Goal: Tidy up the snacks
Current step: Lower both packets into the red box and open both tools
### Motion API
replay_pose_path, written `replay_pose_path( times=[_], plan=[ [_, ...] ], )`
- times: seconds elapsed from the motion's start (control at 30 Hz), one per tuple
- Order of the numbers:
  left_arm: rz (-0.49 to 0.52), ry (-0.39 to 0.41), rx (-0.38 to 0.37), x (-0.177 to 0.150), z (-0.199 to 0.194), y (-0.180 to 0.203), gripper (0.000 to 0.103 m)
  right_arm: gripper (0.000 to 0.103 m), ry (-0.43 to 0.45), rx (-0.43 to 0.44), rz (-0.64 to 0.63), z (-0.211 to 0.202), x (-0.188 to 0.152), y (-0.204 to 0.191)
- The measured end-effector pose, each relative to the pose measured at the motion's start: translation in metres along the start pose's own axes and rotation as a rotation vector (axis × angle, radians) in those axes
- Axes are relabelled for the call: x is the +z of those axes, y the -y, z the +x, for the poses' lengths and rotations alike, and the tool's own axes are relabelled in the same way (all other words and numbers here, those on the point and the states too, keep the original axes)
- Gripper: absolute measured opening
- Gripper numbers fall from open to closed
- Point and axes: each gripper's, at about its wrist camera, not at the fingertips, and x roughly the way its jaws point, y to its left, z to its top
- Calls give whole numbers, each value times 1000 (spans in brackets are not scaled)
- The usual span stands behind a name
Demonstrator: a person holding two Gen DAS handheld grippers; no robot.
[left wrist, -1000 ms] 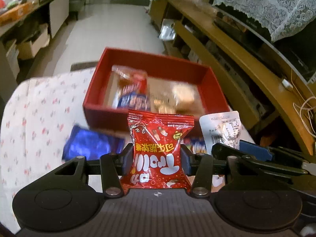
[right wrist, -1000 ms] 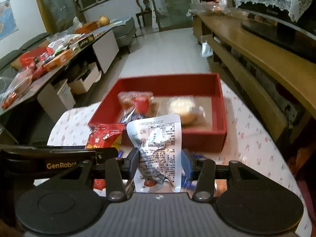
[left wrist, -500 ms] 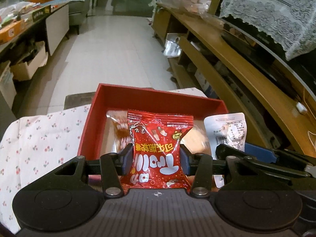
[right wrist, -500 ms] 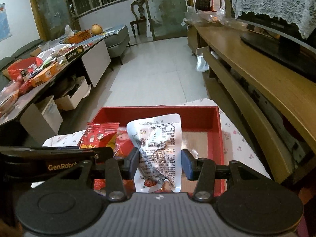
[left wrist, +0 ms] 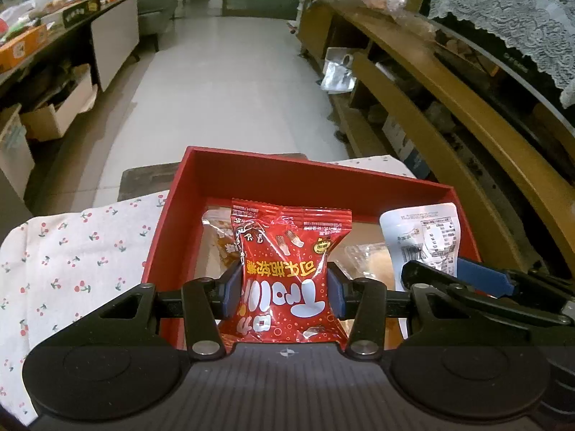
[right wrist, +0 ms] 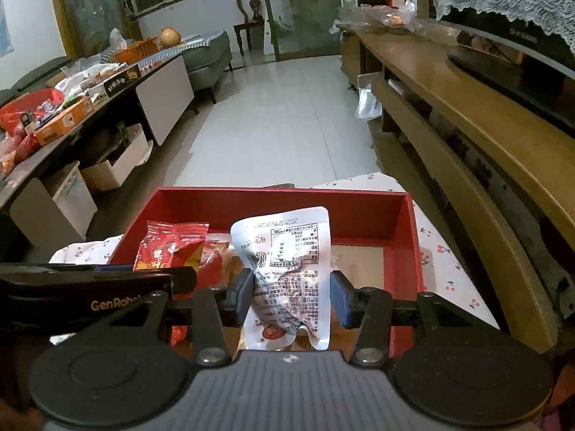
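Note:
My left gripper [left wrist: 284, 292] is shut on a red snack packet [left wrist: 287, 269] with white lettering, held over the red box [left wrist: 251, 179]. My right gripper [right wrist: 293, 296] holds a white and silver snack pouch [right wrist: 287, 273] over the same red box [right wrist: 287, 201]; a gap shows by the right pad. The pouch also shows in the left wrist view [left wrist: 424, 237], and the red packet in the right wrist view [right wrist: 169, 248]. Inside the box lie a clear-wrapped snack [left wrist: 219, 237] and a pale bun in wrap [left wrist: 373, 262].
The box sits on a table with a cherry-print cloth [left wrist: 72, 258]. A wooden TV bench [right wrist: 467, 136] runs along the right. A cluttered low table [right wrist: 72, 100] stands at the left. Tiled floor [left wrist: 233, 89] lies beyond.
Both grippers have moved forward with their packets and now hang over the red box. The blue packet on the cloth has left the view.

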Motion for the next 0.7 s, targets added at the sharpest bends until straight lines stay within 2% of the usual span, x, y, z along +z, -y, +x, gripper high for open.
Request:
replay_pose_path(
  times=[0.23,0.7],
  plan=[
    [-11,-30,20,-1,17,-3,55,64,-24,-12,-21,18,-1,-1],
    [18,-29,43,-4,18,3,58,65,-46,-33,-35,28,-3,1]
  ],
)
